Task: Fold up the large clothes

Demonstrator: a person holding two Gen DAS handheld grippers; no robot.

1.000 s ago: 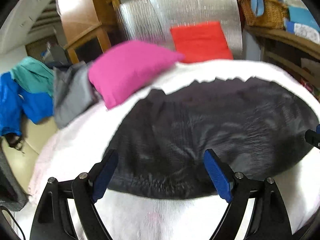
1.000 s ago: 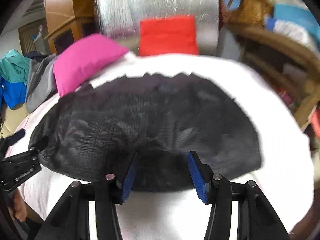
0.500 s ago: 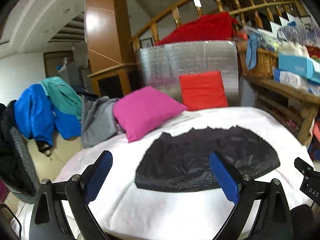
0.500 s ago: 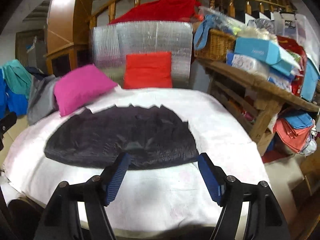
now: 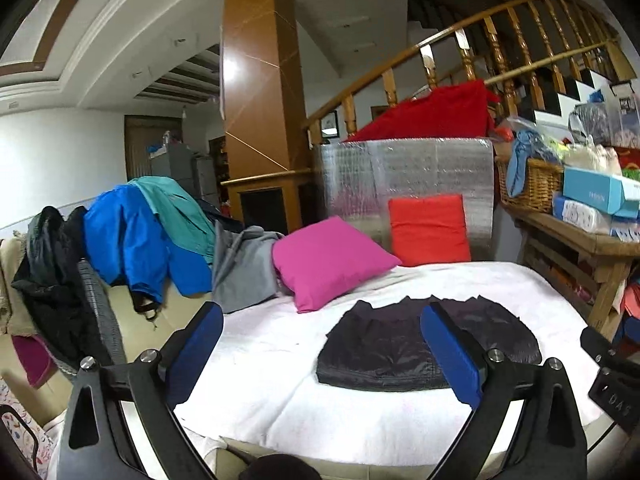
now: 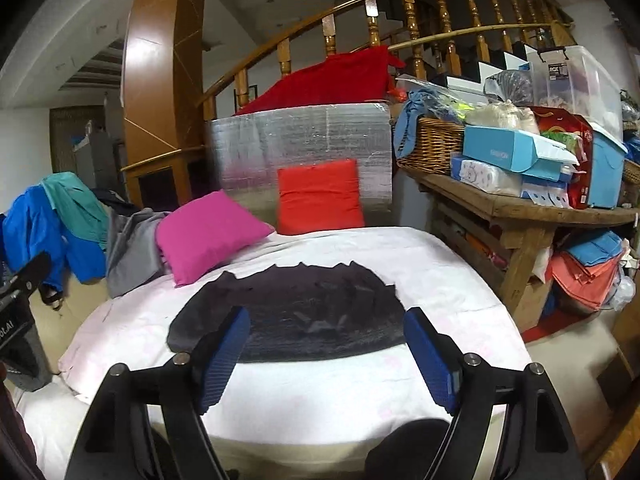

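Observation:
A black garment point(image 5: 384, 356) point(image 6: 304, 300) lies folded into a flat, dark half-round on the white bed sheet point(image 5: 260, 340) point(image 6: 440, 280). Both grippers hover above the bed's near edge, well back from the garment and not touching it. My left gripper point(image 5: 320, 314) is open, its blue pads wide apart with nothing between them. The right gripper point(image 6: 326, 316) has its jaws opening, also with nothing between them. Part of the right gripper's body shows at the right edge of the left wrist view, and part of the left one at the left edge of the right wrist view.
A pink cushion point(image 5: 328, 264) and a red cushion point(image 5: 428, 228) sit at the bed's far side against a silver foil panel point(image 6: 300, 140). Blue, teal and grey clothes point(image 5: 128, 240) hang over a chair at left. A cluttered wooden shelf point(image 6: 520, 208) stands at right.
Both grippers have drawn back and risen from just over the black garment, which now looks small and far off. The right jaws have spread wider; the garment has stayed flat.

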